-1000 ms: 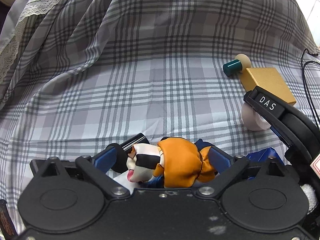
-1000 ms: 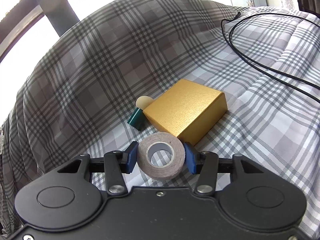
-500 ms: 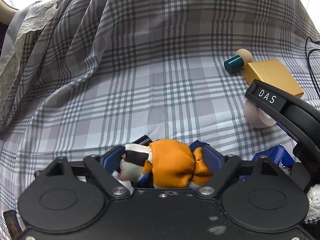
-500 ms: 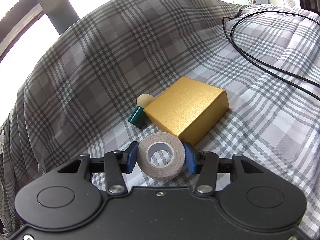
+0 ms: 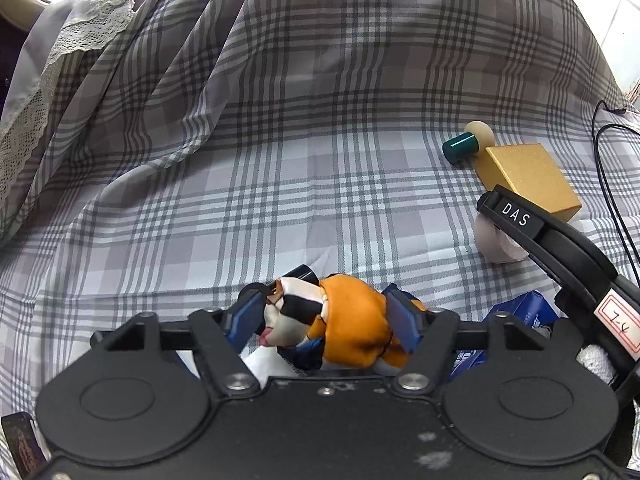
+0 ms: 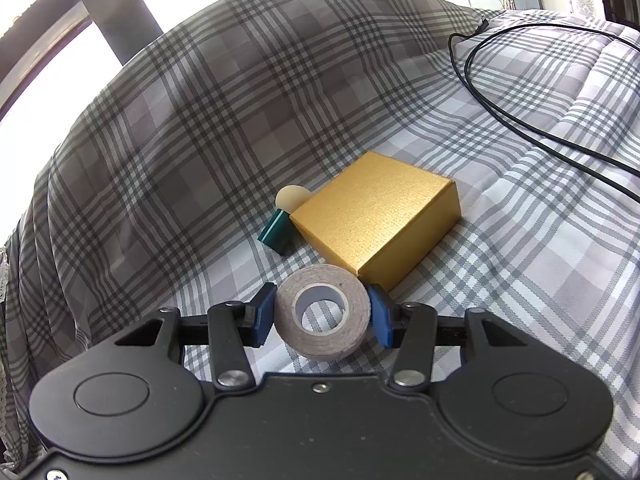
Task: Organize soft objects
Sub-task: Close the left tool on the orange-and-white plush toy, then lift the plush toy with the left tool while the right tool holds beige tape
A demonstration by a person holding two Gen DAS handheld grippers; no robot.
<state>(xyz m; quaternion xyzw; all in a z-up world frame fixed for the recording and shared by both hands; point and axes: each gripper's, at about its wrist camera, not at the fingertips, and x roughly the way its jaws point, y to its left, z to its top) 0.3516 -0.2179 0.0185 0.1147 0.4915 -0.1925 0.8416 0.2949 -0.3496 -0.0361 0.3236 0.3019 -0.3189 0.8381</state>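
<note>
A soft doll (image 5: 352,328) with an orange body and a black-and-white striped part sits between the blue pads of my left gripper (image 5: 326,314), which is shut on it just above the plaid sheet (image 5: 280,200). Something dark pokes out behind the doll. My right gripper (image 6: 322,312) is shut on a beige tape roll (image 6: 344,344), one pad on each side of it, low over the sheet. In the left wrist view the same tape roll (image 5: 494,244) shows at the right, partly hidden behind the other gripper's black body.
A gold box (image 6: 376,232) lies just beyond the tape roll, with a green cylinder and cream ball (image 6: 278,232) at its left corner. A black cable (image 6: 520,120) runs at the right. A blue packet (image 5: 520,312) lies right of the doll. Lace-edged cloth (image 5: 60,60) drapes far left.
My left gripper's jaws closed in on the doll and squeezed it, then rose slightly with it. The right gripper and its tape roll have not moved.
</note>
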